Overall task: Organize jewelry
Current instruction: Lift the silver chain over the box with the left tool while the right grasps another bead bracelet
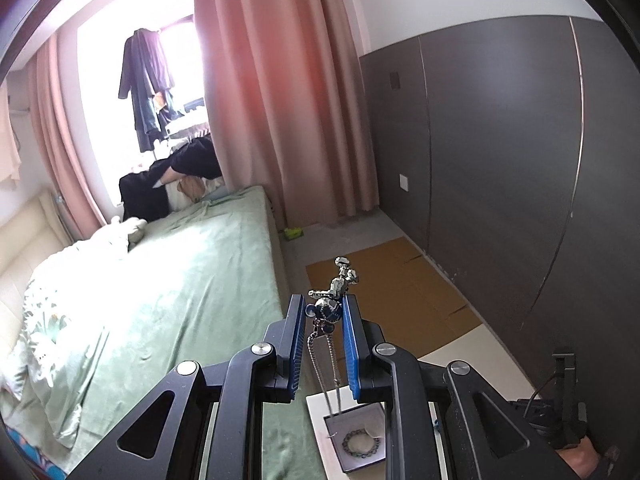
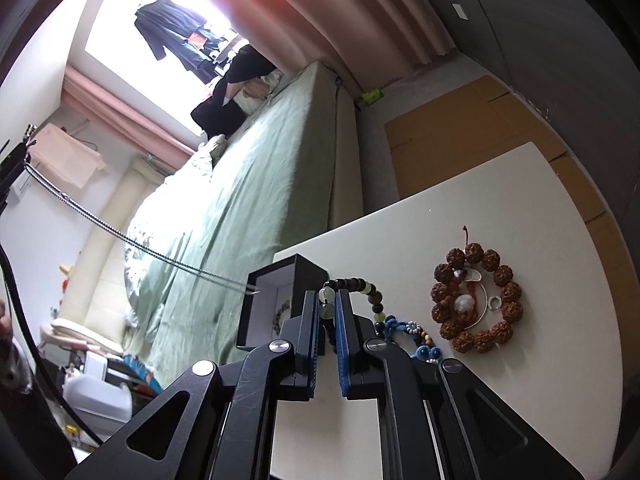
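Above the black jewelry box (image 1: 356, 440), my left tool (image 1: 323, 312) clamps a silver pendant necklace (image 1: 330, 304); my right tool (image 2: 328, 304) pinches a beaded bracelet (image 2: 360, 286) beside it.

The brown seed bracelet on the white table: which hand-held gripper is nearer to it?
Right. The right hand-held gripper sits just beside the brown seed bracelet, gripping a bead strand; the left hand-held gripper is raised, away from it.

A home bedroom — green-sheeted bed (image 1: 208, 264), pink curtains (image 1: 280, 92), hanging clothes (image 1: 146, 80).
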A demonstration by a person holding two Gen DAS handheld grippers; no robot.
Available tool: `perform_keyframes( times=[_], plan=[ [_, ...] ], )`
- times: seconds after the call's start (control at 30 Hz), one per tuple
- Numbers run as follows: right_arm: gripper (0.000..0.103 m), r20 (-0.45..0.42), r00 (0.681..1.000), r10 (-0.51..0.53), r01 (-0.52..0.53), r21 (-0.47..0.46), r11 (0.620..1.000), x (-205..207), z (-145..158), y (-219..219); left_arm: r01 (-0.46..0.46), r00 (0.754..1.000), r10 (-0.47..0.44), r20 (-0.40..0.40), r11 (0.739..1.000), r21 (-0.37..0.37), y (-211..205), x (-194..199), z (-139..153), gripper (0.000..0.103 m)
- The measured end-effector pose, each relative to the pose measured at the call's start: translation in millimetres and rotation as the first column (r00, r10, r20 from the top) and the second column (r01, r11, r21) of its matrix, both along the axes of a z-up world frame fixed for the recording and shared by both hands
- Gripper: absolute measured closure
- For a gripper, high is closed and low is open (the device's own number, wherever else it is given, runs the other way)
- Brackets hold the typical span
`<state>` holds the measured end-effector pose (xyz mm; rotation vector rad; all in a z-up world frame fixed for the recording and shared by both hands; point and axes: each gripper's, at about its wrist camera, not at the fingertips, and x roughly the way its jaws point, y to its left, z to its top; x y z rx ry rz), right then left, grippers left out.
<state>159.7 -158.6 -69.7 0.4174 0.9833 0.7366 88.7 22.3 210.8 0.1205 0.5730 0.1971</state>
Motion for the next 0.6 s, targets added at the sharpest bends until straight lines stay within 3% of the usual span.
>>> perform_keyframes(
  times=[0.6],
  plan=[
    [0.093, 0.001, 1.0, 0.011, -0.011, -0.018, 1.0, -4, 2, 3, 0.019, 0.999, -0.022, -0.047, 0.998, -0.052, 10, 29, -36, 0.084]
  ],
)
